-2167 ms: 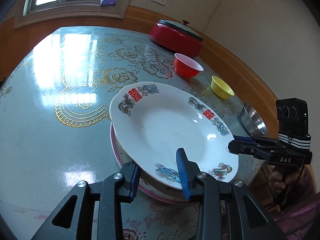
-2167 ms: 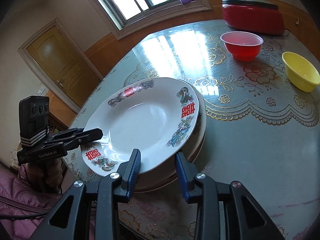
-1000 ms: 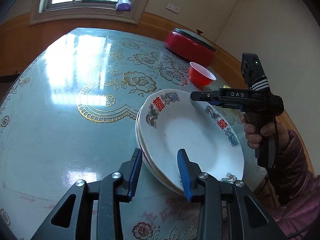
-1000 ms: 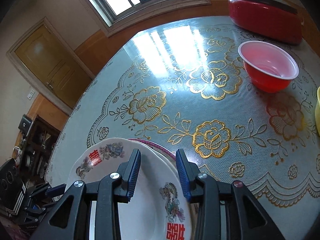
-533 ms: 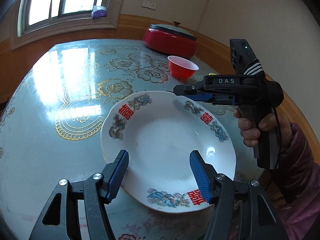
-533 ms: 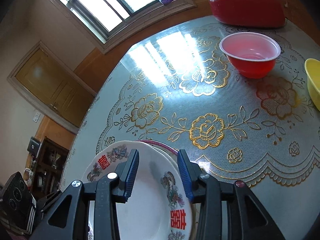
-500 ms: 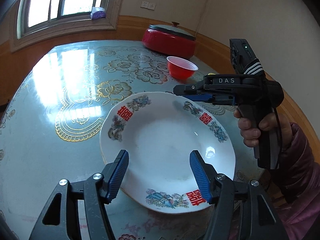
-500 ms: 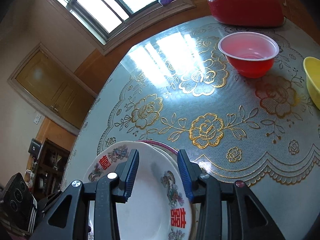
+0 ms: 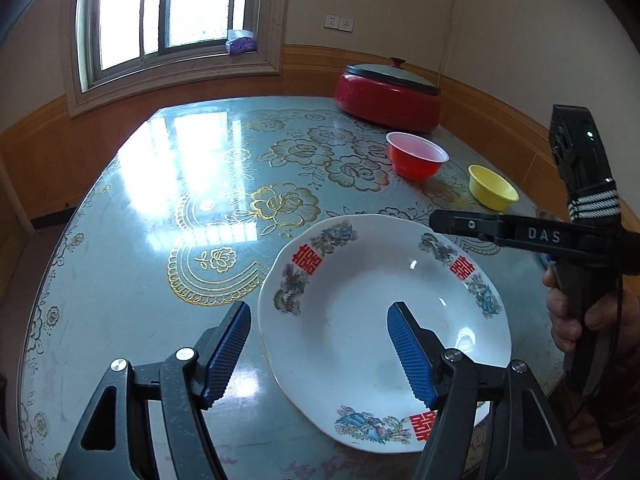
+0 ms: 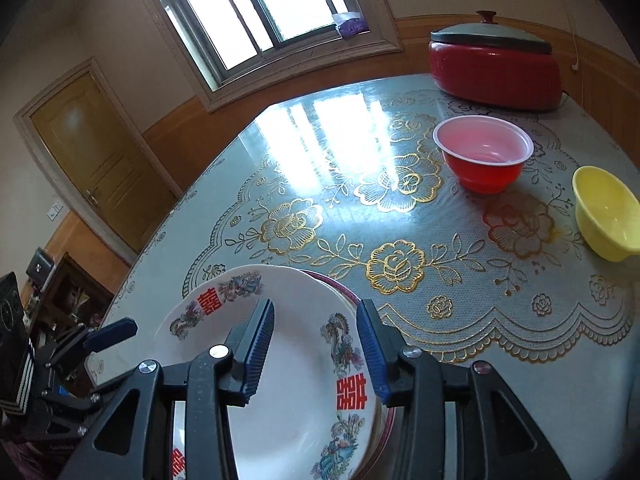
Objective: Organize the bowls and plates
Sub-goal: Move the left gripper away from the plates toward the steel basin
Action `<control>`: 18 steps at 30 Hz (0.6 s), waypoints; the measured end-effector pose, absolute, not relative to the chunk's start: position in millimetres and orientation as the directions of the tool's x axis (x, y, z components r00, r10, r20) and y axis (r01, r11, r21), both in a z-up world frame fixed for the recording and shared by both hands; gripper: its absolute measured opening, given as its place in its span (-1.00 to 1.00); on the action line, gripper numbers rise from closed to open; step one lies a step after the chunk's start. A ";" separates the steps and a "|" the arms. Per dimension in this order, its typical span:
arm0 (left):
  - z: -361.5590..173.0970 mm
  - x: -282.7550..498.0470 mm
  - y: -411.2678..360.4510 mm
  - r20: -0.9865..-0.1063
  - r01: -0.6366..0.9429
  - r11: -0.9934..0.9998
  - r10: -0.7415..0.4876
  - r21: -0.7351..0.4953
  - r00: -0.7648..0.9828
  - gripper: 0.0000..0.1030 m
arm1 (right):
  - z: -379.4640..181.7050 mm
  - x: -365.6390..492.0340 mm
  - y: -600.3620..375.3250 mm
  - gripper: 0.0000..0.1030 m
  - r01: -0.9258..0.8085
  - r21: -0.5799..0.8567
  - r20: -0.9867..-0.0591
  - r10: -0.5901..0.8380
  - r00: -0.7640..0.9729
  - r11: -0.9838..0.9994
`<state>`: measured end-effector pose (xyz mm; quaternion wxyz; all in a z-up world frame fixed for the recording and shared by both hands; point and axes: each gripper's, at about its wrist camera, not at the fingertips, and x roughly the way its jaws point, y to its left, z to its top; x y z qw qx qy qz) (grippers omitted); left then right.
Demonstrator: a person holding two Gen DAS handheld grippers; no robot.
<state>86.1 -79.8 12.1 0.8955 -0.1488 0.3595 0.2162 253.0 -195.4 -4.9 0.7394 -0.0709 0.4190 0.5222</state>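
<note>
A white plate with red characters and dragon prints (image 9: 372,308) lies on top of a plate stack near the table's front edge; it also shows in the right wrist view (image 10: 296,380), with a pink-rimmed plate (image 10: 352,300) under it. My left gripper (image 9: 320,352) is open and empty, held above the plate's near-left rim. My right gripper (image 10: 316,348) is open and empty above the plate's far side; in the left wrist view its body (image 9: 532,234) hangs over the plate's right rim. A red bowl (image 9: 416,156) (image 10: 484,154) and a yellow bowl (image 9: 492,188) (image 10: 604,212) stand further right.
A red lidded electric pot (image 9: 388,96) (image 10: 496,64) stands at the table's far right edge. The round table (image 9: 160,240) has a glossy floral cover. A window (image 9: 168,8) and a wooden door (image 10: 96,160) are behind it.
My left gripper has let go of the white plate, opened wide and lifted back. The plate now rests flat on the stack. My right gripper has risen and drawn back slightly.
</note>
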 end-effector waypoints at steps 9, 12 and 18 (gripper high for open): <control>16.5 100.1 -86.9 -0.713 -0.534 0.842 0.330 -0.073 0.618 0.39 | -0.1 231.0 -211.0 -0.16 -0.880 0.247 -0.693 0.709 0.134 0.407; 18.5 108.7 -94.9 -0.712 -0.532 0.846 0.343 -0.050 0.612 0.39 | 0.9 231.9 -220.1 -0.16 -0.881 0.245 -0.688 0.712 0.136 0.405; 23.4 130.1 -114.3 -0.704 -0.499 0.866 0.335 -0.031 0.626 0.39 | 7.3 244.6 -247.5 -0.16 -0.865 0.245 -0.674 0.718 0.172 0.438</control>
